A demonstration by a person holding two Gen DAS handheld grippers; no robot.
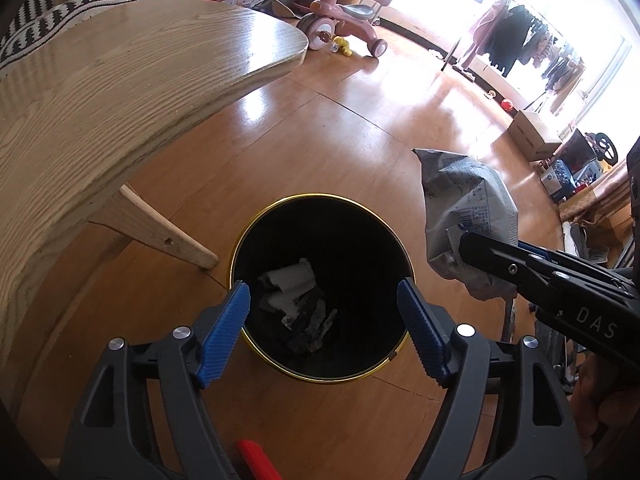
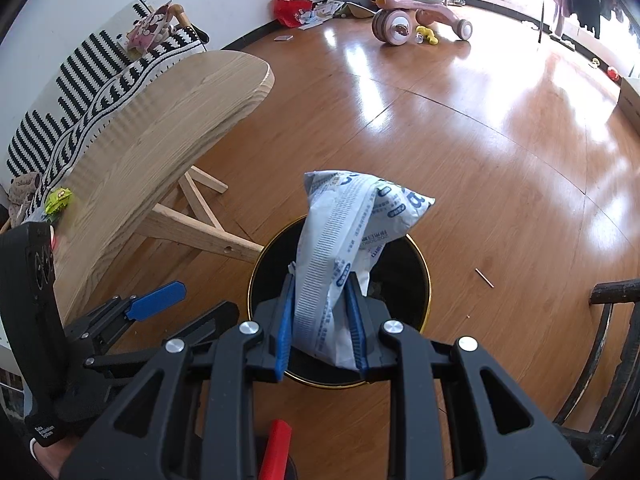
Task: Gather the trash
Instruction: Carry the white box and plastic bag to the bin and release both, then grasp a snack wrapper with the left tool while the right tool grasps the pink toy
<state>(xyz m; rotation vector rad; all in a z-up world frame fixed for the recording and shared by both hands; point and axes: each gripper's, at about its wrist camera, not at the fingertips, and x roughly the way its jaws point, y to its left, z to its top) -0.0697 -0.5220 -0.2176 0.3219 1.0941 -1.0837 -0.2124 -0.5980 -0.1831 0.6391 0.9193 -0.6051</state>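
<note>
Left gripper (image 1: pixel 324 300) spread wide, empty, above bin (image 1: pixel 256 232); crumpled white bag (image 2: pixel 344 256) pinched by right gripper (image 2: pixel 320 320) over it.

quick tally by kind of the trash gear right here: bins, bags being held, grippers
black bin with gold rim: 1
white printed plastic bag, clamped in the right gripper: 1
grippers: 2, the right one and the left gripper, open and empty above the bin
total: 4
</note>
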